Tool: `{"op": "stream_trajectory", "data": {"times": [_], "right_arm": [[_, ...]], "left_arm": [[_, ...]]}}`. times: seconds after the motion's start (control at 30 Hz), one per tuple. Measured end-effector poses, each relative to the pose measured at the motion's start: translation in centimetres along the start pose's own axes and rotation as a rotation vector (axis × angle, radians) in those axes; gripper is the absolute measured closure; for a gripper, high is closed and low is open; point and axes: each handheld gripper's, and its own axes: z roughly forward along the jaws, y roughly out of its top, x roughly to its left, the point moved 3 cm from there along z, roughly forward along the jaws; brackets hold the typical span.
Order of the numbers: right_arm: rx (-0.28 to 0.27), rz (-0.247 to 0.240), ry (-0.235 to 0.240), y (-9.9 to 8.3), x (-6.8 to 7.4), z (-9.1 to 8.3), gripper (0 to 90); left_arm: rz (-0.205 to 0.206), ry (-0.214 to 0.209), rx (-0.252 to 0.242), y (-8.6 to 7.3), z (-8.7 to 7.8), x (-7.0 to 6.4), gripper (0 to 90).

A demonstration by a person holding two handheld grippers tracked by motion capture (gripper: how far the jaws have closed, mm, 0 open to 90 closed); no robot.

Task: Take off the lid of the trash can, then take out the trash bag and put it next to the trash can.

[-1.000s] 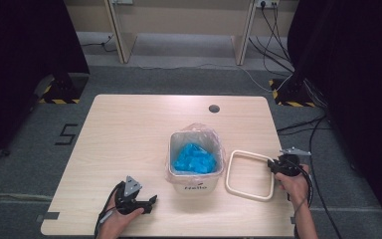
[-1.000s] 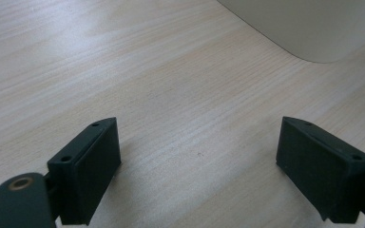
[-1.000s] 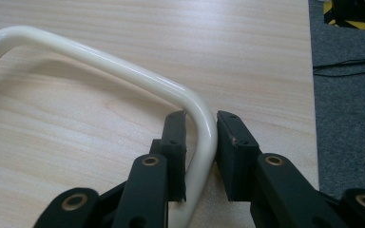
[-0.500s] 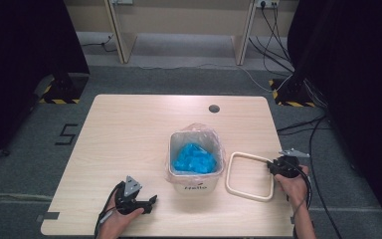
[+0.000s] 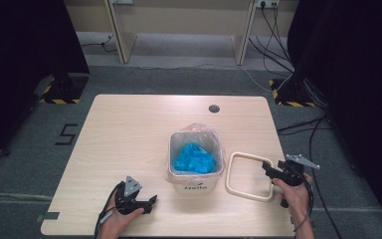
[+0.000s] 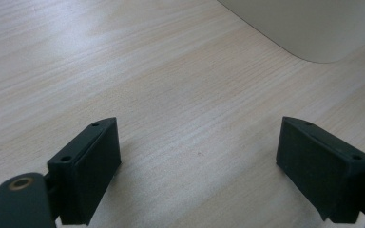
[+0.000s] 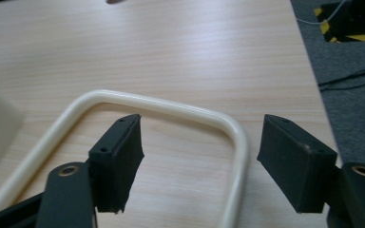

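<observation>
A small cream bin (image 5: 195, 178) lined with a clear bag and holding blue material (image 5: 194, 158) stands mid-table. A cream rounded-square ring (image 5: 238, 175) lies flat just right of it. My right gripper (image 5: 270, 170) is open at the ring's right side; in the right gripper view its jaws straddle the ring's rail (image 7: 240, 142), one jaw inside the loop, one outside, not closed on it. My left gripper (image 5: 151, 202) rests open on the wood near the front left, pointing toward the bin, whose base (image 6: 309, 28) shows ahead with nothing between the jaws.
The wooden table (image 5: 129, 129) has a dark cable hole (image 5: 214, 108) at the back. Its right edge (image 7: 313, 80) runs close beside my right gripper, with grey carpet and cables (image 5: 298, 124) beyond. Desk legs stand at the far back.
My right gripper has slid slightly forward and left, so its jaws now straddle the ring's right rail. The left gripper, bin and ring have not moved.
</observation>
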Motion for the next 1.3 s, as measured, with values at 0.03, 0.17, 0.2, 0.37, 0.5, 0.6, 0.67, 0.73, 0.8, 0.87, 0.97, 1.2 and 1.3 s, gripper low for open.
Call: {"op": "stream_trajectory", "data": {"times": [0.03, 0.17, 0.2, 0.37, 0.5, 0.6, 0.67, 0.73, 0.8, 0.87, 0.97, 1.2, 1.3], "right_arm": [[-0.007, 0.006, 0.013, 0.0, 0.3, -0.2, 29.1], [-0.011, 0.006, 0.065, 0.1, 1.7, -0.7, 28.6], [-0.018, 0.008, 0.084, 0.2, 2.0, -0.9, 28.0], [-0.014, -0.012, 0.142, 0.3, 3.4, -1.1, 22.6], [-0.013, -0.013, 0.175, 0.2, 4.3, -1.2, 18.6], [-0.018, -0.014, 0.195, 0.2, 4.7, -1.3, 17.8], [-0.013, -0.013, 0.211, 0.1, 4.9, -1.4, 17.9], [-0.007, -0.004, 0.227, 0.0, 5.0, -1.4, 17.9], [-0.005, -0.006, 0.232, -0.1, 5.2, -1.5, 17.9], [-0.006, -0.007, 0.235, 0.0, 5.4, -1.6, 17.8], [-0.005, -0.012, 0.240, -0.1, 5.6, -1.6, 17.7], [0.002, -0.027, 0.246, -0.1, 6.2, -1.7, 17.8], [-0.002, -0.028, 0.254, 0.0, 6.4, -1.7, 17.8]], "left_arm": [[0.000, 0.000, 0.000, 0.0, 0.0, 0.0, 13.6], [0.000, 0.000, 0.000, 0.0, 0.0, 0.0, 13.5], [0.000, 0.000, 0.000, 0.0, 0.0, 0.0, 13.5], [0.000, 0.000, 0.000, 0.0, 0.0, 0.0, 13.5], [-0.002, 0.000, -0.002, 0.1, 0.1, 0.0, 13.4], [-0.001, 0.002, 0.001, 0.1, 0.1, 0.0, 13.2], [-0.001, 0.002, 0.001, 0.1, 0.1, 0.0, 13.2], [-0.001, 0.002, 0.001, 0.1, 0.1, 0.0, 13.1], [0.000, 0.001, 0.001, 0.1, 0.1, 0.0, 13.1], [0.000, 0.001, 0.001, 0.1, 0.1, 0.0, 13.2], [0.000, 0.001, 0.001, 0.1, 0.2, 0.0, 13.2], [0.001, 0.001, 0.002, 0.1, 0.1, 0.0, 13.2], [0.001, 0.001, 0.001, 0.1, 0.2, 0.0, 13.2]]}}
